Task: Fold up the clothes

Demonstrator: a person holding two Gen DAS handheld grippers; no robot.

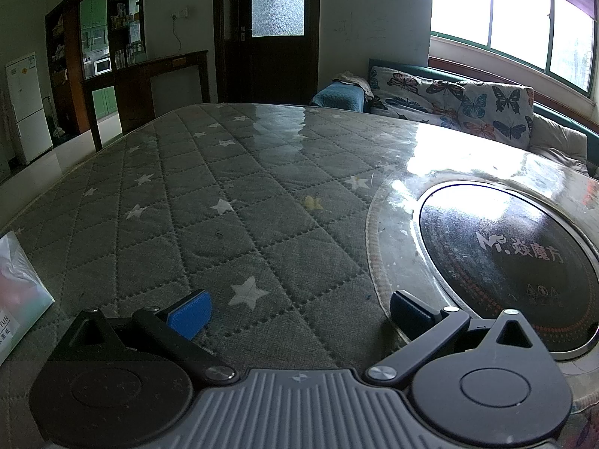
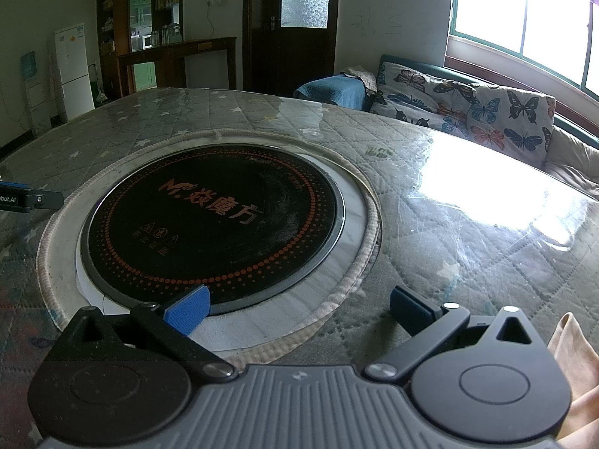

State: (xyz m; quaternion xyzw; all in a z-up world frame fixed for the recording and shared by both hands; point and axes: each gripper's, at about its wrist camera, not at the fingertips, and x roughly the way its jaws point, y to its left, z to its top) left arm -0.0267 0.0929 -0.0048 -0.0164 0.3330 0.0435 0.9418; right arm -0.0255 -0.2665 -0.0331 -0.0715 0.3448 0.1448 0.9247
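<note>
Blue-padded fingers of the left gripper (image 1: 299, 314) and right gripper (image 2: 299, 307) are being held spread wide, nothing between them, over a quilted star-patterned table cover (image 1: 224, 194). A round black cooktop (image 2: 213, 220) is lying directly ahead of the right gripper. A tan cloth (image 2: 571, 340), possibly the clothing, is showing just beside the right gripper, and a butterfly-print sofa (image 1: 468, 106) is standing beyond the table.
</note>
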